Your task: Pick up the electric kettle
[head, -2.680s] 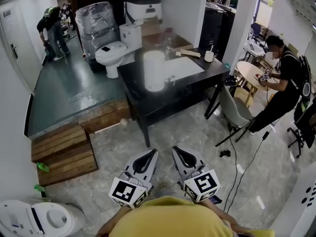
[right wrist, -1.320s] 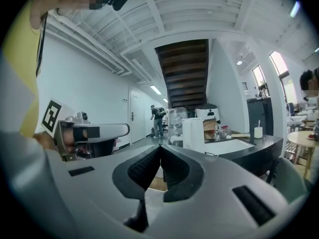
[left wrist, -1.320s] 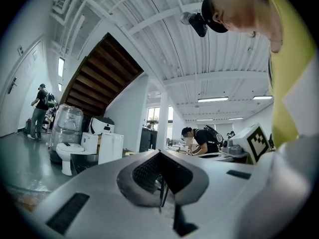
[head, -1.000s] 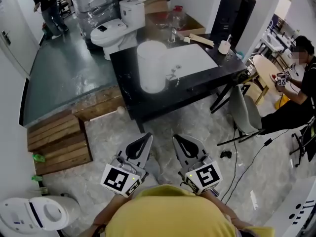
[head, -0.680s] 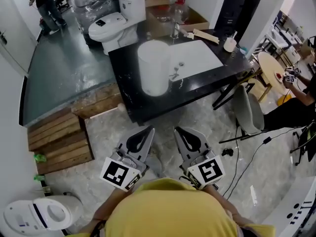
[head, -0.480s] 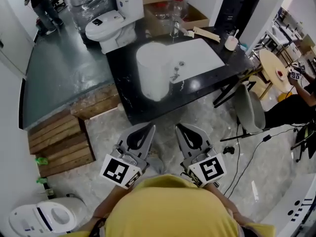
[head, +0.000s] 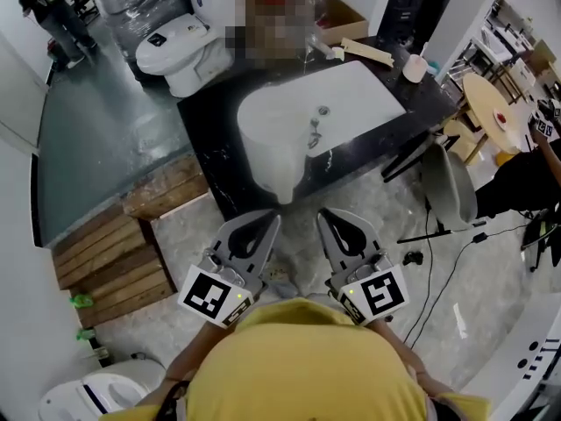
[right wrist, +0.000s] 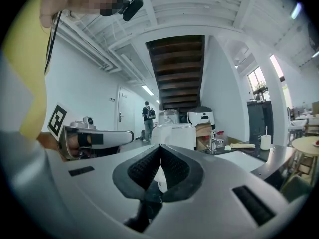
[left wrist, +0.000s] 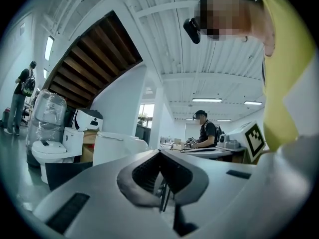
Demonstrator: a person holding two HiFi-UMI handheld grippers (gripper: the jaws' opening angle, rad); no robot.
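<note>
I cannot make out an electric kettle in any view; a mosaic patch covers part of the table's far side. Ahead stands a black table (head: 209, 139) with a tall white cylinder (head: 267, 152), a white slab (head: 355, 95) and a small metal tap (head: 314, 134). My left gripper (head: 266, 220) and right gripper (head: 329, 216) are held side by side over the floor just short of the table's near edge. Both are shut, with nothing between the jaws. The left gripper view shows the cylinder (left wrist: 112, 148) past the closed tips (left wrist: 160, 154); so does the right gripper view (right wrist: 174, 136).
A white toilet (head: 180, 46) stands beyond the table at the left, with wooden pallets (head: 105, 261) lower left. A grey chair (head: 447, 191) and cables lie right of the table. A white cup (head: 415, 67) sits on the far right corner. People stand far left and right.
The table and white cylinder have come closer and lower in the head view as I walk forward. Both grippers stay side by side and shut.
</note>
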